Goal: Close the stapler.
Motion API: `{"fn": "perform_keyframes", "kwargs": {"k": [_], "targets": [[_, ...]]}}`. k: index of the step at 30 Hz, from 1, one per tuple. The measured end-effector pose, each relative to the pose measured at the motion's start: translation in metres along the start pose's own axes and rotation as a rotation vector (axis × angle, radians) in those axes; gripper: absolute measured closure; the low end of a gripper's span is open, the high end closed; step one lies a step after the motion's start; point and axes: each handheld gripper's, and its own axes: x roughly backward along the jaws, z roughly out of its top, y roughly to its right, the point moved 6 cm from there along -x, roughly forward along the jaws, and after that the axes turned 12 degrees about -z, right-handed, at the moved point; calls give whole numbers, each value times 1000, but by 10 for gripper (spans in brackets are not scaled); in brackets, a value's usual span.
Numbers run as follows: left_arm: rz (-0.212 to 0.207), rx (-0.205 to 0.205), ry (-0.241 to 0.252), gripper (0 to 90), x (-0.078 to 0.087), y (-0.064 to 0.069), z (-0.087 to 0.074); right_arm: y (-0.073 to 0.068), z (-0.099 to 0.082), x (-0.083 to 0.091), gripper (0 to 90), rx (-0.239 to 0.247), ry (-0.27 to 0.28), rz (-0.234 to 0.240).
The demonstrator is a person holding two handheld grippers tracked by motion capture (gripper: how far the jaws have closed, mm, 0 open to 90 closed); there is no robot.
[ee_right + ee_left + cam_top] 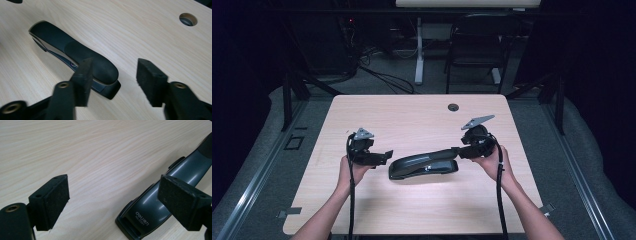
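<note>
Risk: big dark grey stapler [424, 167] may slide on pale wooden table [412, 112] | right gripper [113, 77] jaws apart, holding nothing | left gripper [117, 202] jaws wide, holding nothing

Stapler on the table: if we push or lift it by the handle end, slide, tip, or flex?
The stapler looks rigid, so it probably won't flex. Its long flat base rests on the table, so a push would likely slide it rather than tip it. The glossy curved handle may slip between the right tongs, which are open.
</note>
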Motion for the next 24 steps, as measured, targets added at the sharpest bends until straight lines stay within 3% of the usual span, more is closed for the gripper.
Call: {"fn": "perform_keyframes", "kwargs": {"k": [7, 19, 24], "targets": [[0, -2, 0, 104, 1, -1, 0, 9, -5, 11, 194, -30, 8, -26], [-1, -8, -6, 102, -2, 0, -1, 27, -36, 23, 135, -79, -13, -62], [3, -5, -4, 98, -1, -2, -1, 31, -51, 24, 31, -57, -42, -66]]}}
